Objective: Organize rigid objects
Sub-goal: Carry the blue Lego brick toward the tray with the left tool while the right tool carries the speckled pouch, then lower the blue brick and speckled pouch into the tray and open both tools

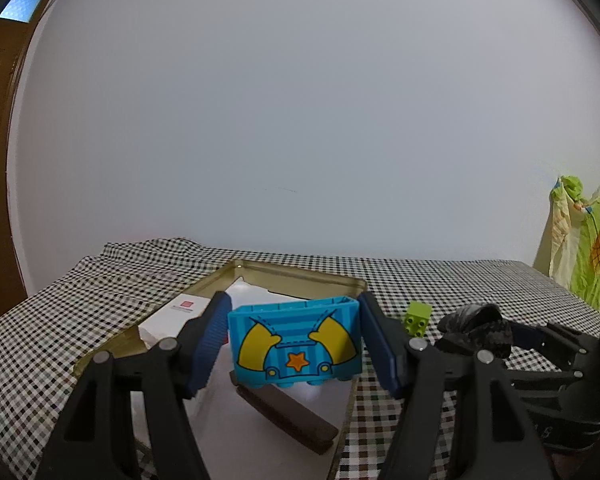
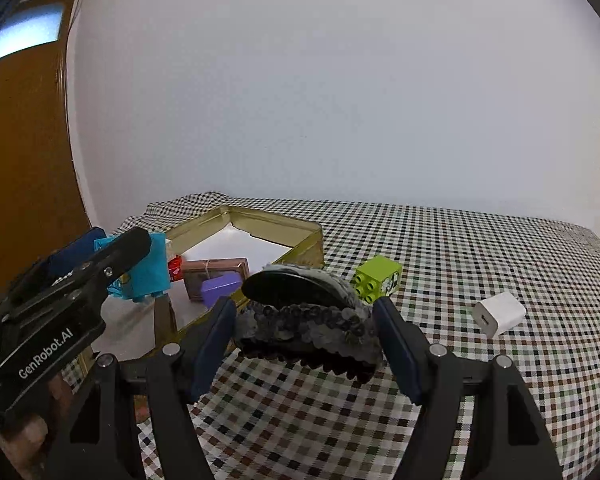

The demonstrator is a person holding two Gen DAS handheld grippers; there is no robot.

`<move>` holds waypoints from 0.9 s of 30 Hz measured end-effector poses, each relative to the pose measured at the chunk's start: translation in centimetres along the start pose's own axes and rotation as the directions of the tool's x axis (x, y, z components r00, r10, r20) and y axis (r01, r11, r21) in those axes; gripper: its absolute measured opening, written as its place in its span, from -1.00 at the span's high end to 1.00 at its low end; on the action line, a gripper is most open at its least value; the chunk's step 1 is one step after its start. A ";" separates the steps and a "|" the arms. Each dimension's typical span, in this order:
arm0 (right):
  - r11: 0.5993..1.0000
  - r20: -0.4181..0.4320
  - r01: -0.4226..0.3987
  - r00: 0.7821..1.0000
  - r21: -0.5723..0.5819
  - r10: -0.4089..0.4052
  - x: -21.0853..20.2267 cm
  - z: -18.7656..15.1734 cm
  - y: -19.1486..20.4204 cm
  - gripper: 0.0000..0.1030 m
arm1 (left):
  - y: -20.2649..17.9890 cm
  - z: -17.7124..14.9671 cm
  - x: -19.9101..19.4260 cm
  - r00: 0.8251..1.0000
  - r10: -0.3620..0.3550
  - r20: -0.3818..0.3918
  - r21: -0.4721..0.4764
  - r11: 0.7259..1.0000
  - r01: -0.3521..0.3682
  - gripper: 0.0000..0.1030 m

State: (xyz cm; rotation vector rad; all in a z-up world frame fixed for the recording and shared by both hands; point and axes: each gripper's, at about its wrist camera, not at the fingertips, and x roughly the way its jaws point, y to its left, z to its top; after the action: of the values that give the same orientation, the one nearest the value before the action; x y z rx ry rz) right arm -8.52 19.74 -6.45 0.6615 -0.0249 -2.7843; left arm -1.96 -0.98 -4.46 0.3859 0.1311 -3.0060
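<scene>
Surface: table under a checked cloth (image 2: 440, 264), rumpled at the far left corner, backed by a plain white wall (image 1: 300, 120). Brown door (image 2: 20, 160) at left; a yellow-green printed cloth (image 1: 580, 240) hangs at far right.

Tin (image 2: 300, 236) — shallow, gold, rectangular, on the left half of the cloth, far rim near the wall. Inside: white liner, brown box (image 2: 216, 274), purple block (image 2: 220, 288), small red piece (image 2: 175, 268), white card with red mark (image 1: 184, 306). A dark brown bar (image 1: 288, 416) lies on the liner near the right rim.

Left gripper (image 1: 294, 340) — pads pressed on both ends of a blue brick (image 1: 296, 344) printed with yellow arms and an orange star, held above the tin's near half.

Right gripper (image 2: 304, 336) — jaws wide, closed on a dark sequinned item (image 2: 308, 328) with a black oval on top, held above the cloth just outside the tin's right rim.

Loose on cloth: green brick (image 2: 378, 280) just beyond the sequinned item; white charger (image 2: 498, 314) further right, well apart.

Open room: right half of the cloth beyond the charger to the far edge.
</scene>
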 end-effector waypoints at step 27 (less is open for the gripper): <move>0.997 -0.047 -0.077 0.996 -0.002 0.077 1.8 0.6 1.6 -0.41 | 2.9 0.2 -0.3 0.999 0.049 -0.005 -0.020 0.999 -0.050 -0.26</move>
State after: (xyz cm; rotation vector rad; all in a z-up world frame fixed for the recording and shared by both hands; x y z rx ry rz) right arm -9.86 17.69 -6.57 0.7095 -0.0353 -2.6935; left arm -1.33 -3.89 -4.39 0.3887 0.1498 -2.9528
